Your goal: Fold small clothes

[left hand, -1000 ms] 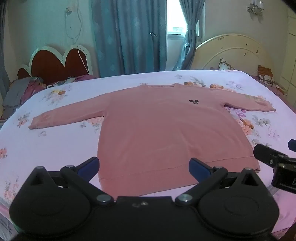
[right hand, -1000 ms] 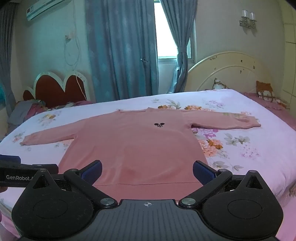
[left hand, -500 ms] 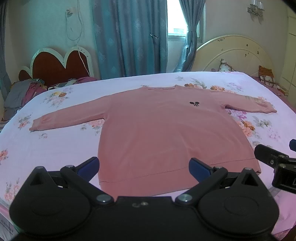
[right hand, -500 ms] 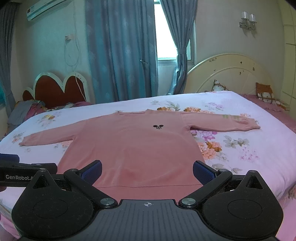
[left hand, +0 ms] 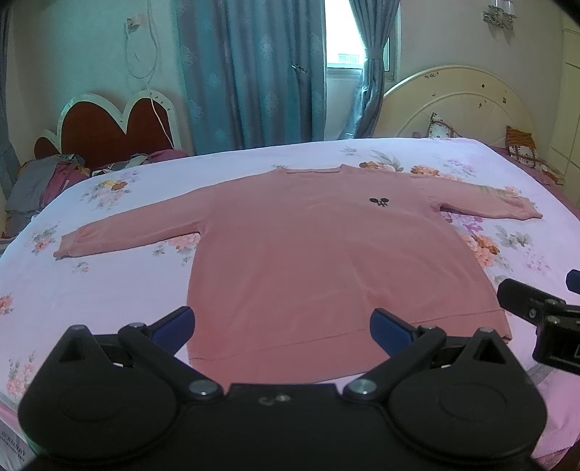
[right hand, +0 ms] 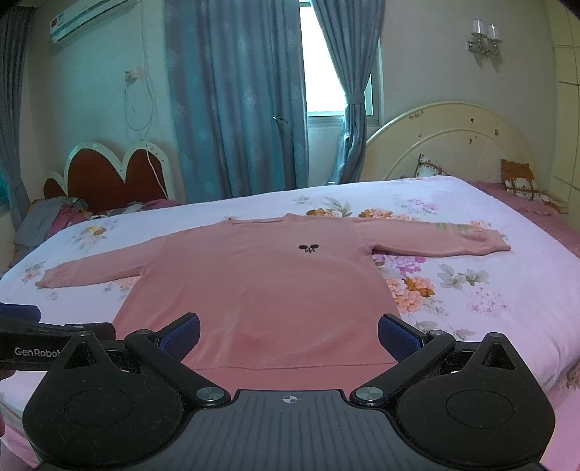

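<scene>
Pink sweater (left hand: 326,261) flat on bed (left hand: 90,290), unfolded. Left gripper (left hand: 282,322), right gripper (right hand: 288,332) wide apart, empty. Next: probably grasp near hem corners.

A home bedroom: a bed (right hand: 507,290) with floral sheets, a cream curved headboard (right hand: 449,141), long blue curtains (right hand: 235,98) at a window, and a wall air conditioner (right hand: 90,18).

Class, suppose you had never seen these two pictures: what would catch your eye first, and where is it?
First the pink sweater, spread flat with both sleeves out across the middle of the floral bedsheet. Then the open left hand-held gripper and open right hand-held gripper, both near its bottom hem, holding nothing. Behind hang blue curtains.
</scene>
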